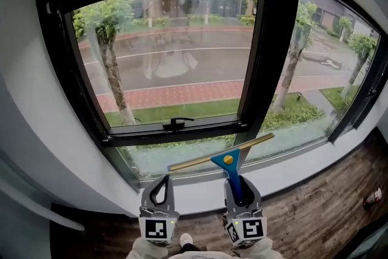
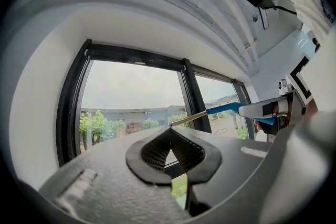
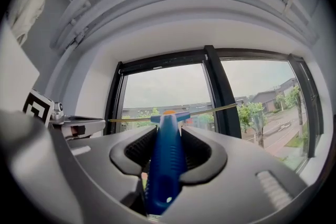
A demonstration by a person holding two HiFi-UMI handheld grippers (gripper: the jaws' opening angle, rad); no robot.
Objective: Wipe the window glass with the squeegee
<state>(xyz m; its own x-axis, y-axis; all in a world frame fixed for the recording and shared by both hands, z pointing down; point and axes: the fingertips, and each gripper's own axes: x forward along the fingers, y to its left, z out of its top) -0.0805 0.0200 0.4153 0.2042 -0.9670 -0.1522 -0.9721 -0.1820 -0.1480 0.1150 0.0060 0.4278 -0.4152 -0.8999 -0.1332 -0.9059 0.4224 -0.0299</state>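
A squeegee point(image 1: 225, 158) with a blue handle and a brass-coloured blade rail is held up in front of the low pane of the black-framed window point(image 1: 176, 57). Its blade tilts up to the right and sits just above the white sill. My right gripper point(image 1: 241, 182) is shut on the blue handle point(image 3: 165, 165), and the blade point(image 3: 210, 109) runs crosswise ahead of the jaws. To its left, my left gripper point(image 1: 165, 179) is shut with nothing in it, its tips meeting point(image 2: 169, 132). In the left gripper view the squeegee point(image 2: 220, 110) shows at the right.
The opening sash has a black handle point(image 1: 176, 124) on its bottom rail. A thick black mullion point(image 1: 273, 51) separates it from the right pane point(image 1: 321, 70). The white sill point(image 1: 291, 170) runs below, with wooden floor point(image 1: 321, 215) and a small object point(image 1: 373, 197) at far right.
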